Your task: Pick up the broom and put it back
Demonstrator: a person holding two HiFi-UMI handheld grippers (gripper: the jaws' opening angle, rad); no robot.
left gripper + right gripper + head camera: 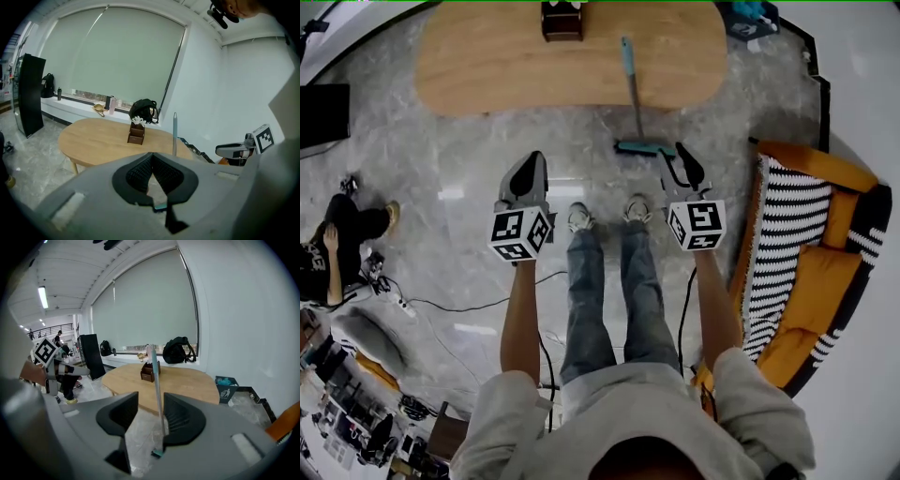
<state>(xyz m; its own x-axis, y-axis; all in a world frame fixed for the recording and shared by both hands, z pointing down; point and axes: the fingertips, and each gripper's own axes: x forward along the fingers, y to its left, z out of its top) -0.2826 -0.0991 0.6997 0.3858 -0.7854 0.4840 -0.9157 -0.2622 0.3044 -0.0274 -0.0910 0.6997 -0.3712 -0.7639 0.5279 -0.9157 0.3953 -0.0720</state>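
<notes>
Standing on the marble floor (459, 187), a person held one tool in each hand, both aimed toward the oval wooden surface (487, 66). Left tool (152, 164): jaws together, tips touching, nothing between them. Right tool (150, 413): jaws apart, nothing clamped. The broom (634, 98) handle showed in the gap between the right tool's jaws, nearer the right-hand one, and the pads were not pressing on it (whether it sat inside the jaws or just beyond them, could not tell).

The broom leaned against the near edge of the surface. Its teal grip end was up over the tabletop. Its teal head was down on the floor, just beside the right tool's tips and ahead of the person's shoes (578, 217).

A brown box (562, 21) stood on the far side of the surface. A black backpack (144, 110) sat on the window ledge behind. An orange sofa (825, 272) with a striped throw stood at the person's right, and a teal bin (226, 389) stood past the surface's end. Another person (342, 239) sat on the floor off to the left.
</notes>
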